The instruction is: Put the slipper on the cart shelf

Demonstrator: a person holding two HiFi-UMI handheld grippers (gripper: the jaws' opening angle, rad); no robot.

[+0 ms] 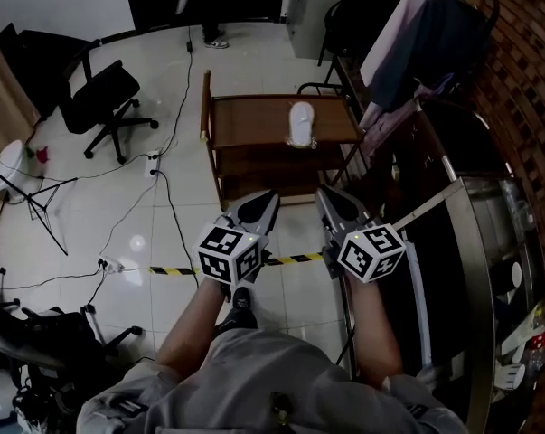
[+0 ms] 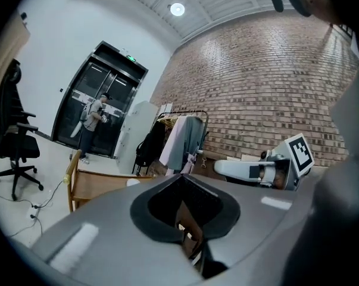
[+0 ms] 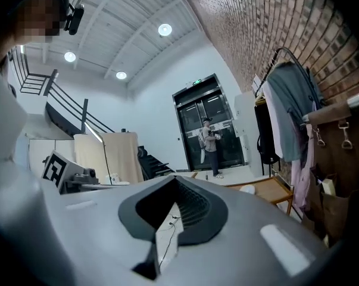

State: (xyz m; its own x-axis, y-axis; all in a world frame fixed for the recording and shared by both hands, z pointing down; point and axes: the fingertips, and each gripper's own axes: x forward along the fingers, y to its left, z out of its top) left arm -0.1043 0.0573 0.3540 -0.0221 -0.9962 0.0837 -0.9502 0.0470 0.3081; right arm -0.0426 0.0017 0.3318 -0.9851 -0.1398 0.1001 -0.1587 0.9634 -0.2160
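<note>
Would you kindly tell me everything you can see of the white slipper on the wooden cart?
The slipper is white, rounded and elongated, seemingly a soft material. It lies flat on the wooden cart's top shelf, right of its middle, pointing front to back. Only the shelf touches it. Finer detail is too small to tell.

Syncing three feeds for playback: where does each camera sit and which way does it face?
Head view: on the person's head, facing steeply down at the cart with the slipper on top; forearms, left gripper and right gripper show.
Left gripper view: on the left gripper, facing along its shut jaws toward the brick wall; right gripper shows at right.
Right gripper view: on the right gripper, facing along its shut jaws toward the door; left gripper shows at left.
Shared: both gripper views show the cart and clothes rack.
</note>
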